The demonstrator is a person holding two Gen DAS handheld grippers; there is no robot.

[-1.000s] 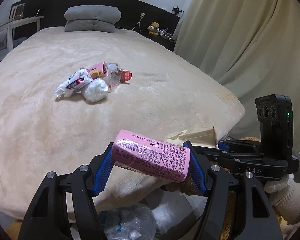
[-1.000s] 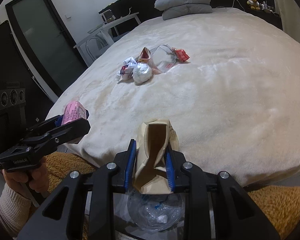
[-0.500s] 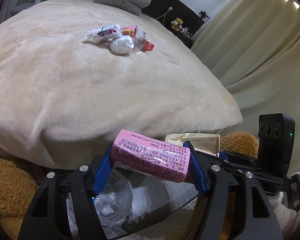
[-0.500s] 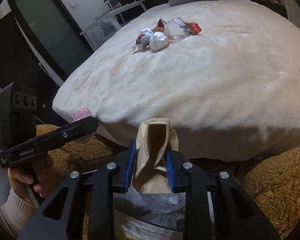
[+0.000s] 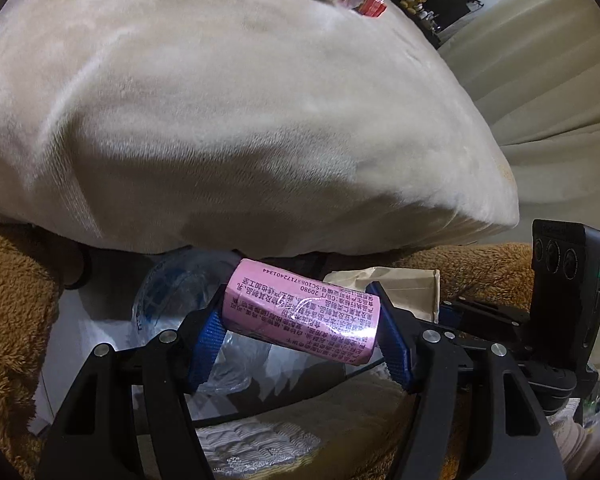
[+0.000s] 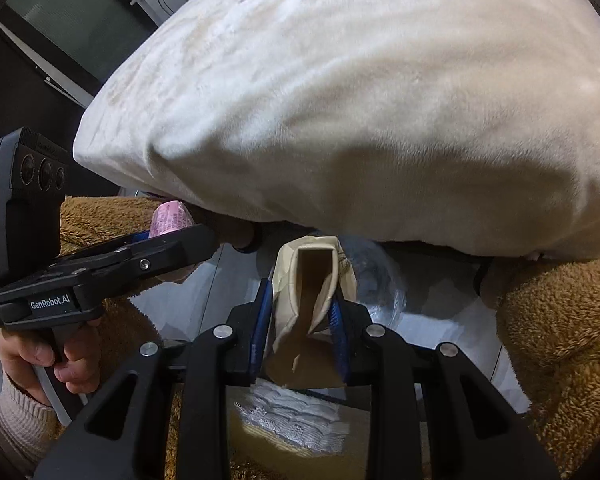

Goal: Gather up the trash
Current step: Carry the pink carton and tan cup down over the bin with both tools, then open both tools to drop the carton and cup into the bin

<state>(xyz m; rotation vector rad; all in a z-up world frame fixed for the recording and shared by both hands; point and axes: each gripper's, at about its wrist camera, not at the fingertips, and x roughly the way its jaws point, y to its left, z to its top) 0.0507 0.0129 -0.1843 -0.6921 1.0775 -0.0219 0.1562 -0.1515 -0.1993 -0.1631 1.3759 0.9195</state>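
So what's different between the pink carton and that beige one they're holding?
The pink carton is a full, intact block printed with dark text; the beige carton is plain, opened at the top and squashed. The pink carton lies crosswise between the left tool's pads; the beige carton points lengthwise out of the right tool. Both are gripped at the foot of the bed, above a clear plastic bag.
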